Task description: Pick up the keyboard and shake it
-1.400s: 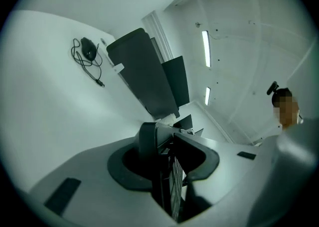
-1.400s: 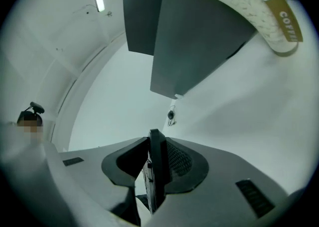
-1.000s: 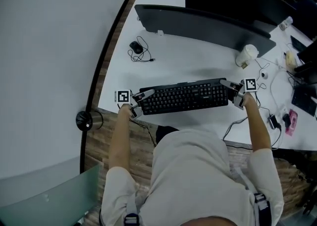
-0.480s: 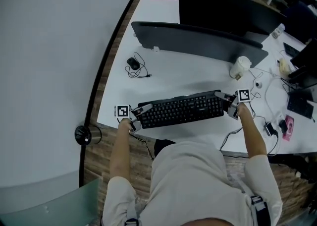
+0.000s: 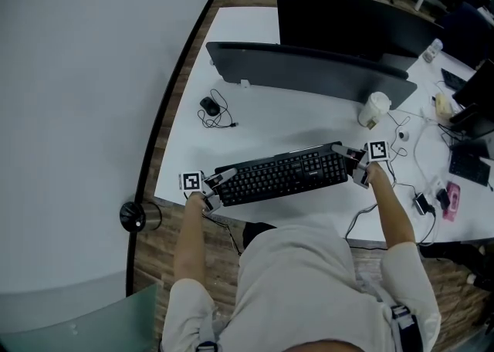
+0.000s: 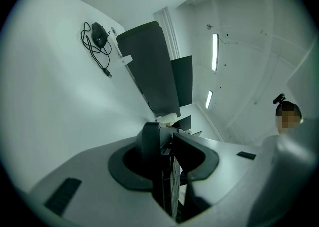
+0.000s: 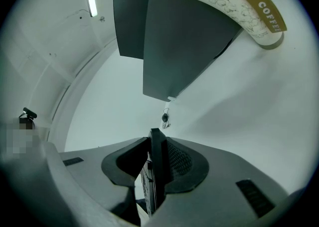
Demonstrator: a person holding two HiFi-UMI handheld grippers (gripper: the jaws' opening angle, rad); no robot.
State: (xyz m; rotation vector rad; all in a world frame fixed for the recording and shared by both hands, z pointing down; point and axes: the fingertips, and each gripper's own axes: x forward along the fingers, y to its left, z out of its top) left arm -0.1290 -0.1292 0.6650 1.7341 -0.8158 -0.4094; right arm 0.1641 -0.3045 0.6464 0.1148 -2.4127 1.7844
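Item: keyboard (image 5: 282, 175), centre of frame, long axis left to right. My left gripper (image 5: 220, 182) clamps its left end, my right gripper (image 5: 347, 156) its right end; both equally near.

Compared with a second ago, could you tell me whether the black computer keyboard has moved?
No, not noticeably: the black keyboard keeps its spacing from the white paper coffee cup; only the view shifted.

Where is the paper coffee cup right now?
In the head view the paper coffee cup stands on the right of the white desk, just in front of the dark monitor's right end, beyond the keyboard's right end.
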